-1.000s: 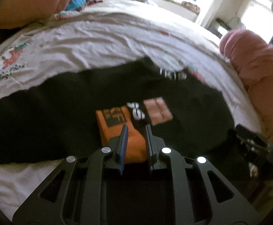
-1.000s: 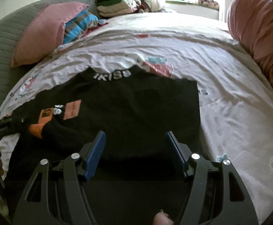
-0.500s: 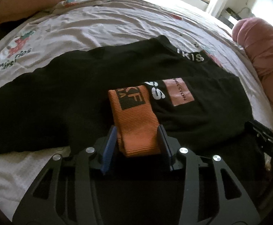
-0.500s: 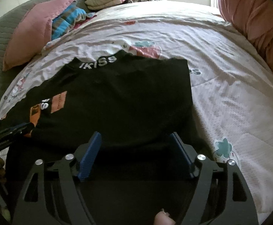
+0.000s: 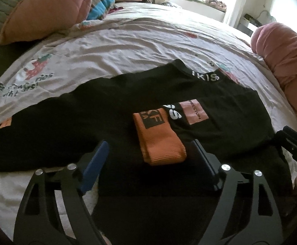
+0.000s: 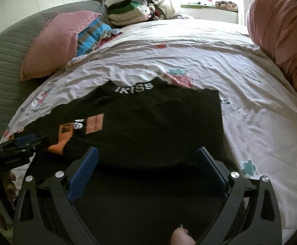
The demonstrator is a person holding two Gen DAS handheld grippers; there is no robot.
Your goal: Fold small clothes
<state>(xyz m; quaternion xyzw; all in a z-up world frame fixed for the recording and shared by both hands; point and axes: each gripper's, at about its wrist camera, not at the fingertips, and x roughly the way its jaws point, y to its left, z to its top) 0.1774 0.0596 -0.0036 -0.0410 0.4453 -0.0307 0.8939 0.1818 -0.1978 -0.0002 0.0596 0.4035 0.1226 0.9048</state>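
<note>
A black top (image 5: 99,126) lies flat on the near part of the bed sheet (image 5: 128,47), its far collar band reading "IKISS" (white letters). The orange cuff (image 5: 160,140) is folded onto it. Left gripper (image 5: 150,161) and right gripper (image 6: 148,167) have just been opening; both stand apart, gripping nothing.

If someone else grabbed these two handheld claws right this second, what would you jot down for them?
Left gripper: open; its jaws have just been opening, and the orange cuff lies loose between them.
Right gripper: open; jaws have just been opening over the shirt's near edge, gripping nothing.
Black top: flat on the bedsheet, collar away from you.
Done: right side and its sleeve folded in across the body.
Left: the other sleeve, spread out to the left, then fold the body up.
</note>
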